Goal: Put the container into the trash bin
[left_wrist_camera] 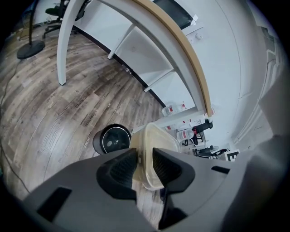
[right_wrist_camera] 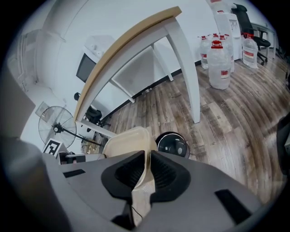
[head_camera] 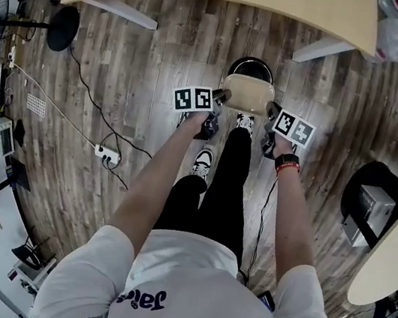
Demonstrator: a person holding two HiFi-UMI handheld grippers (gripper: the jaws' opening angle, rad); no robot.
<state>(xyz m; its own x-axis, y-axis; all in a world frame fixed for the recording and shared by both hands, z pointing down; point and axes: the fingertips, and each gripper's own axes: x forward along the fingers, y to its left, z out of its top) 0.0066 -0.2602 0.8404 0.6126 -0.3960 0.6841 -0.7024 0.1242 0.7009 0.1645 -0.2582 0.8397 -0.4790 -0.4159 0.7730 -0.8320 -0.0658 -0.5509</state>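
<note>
Your left hand-held gripper [left_wrist_camera: 144,166] grips one rim of the container [head_camera: 248,93] with its jaws partway apart. Your right hand-held gripper [right_wrist_camera: 147,174] pinches the opposite rim with its jaws nearly together. The container hangs between them above the floor, its long axis running from one hand to the other, so neither hand is nearer. Just beyond and below stands the trash bin [head_camera: 252,65]. Its opening seems to sit under the container's far edge, though the overlap is hard to judge.

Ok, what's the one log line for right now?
left gripper: shut on container | right gripper: shut on container | container: held over trash bin, not dropped
</note>
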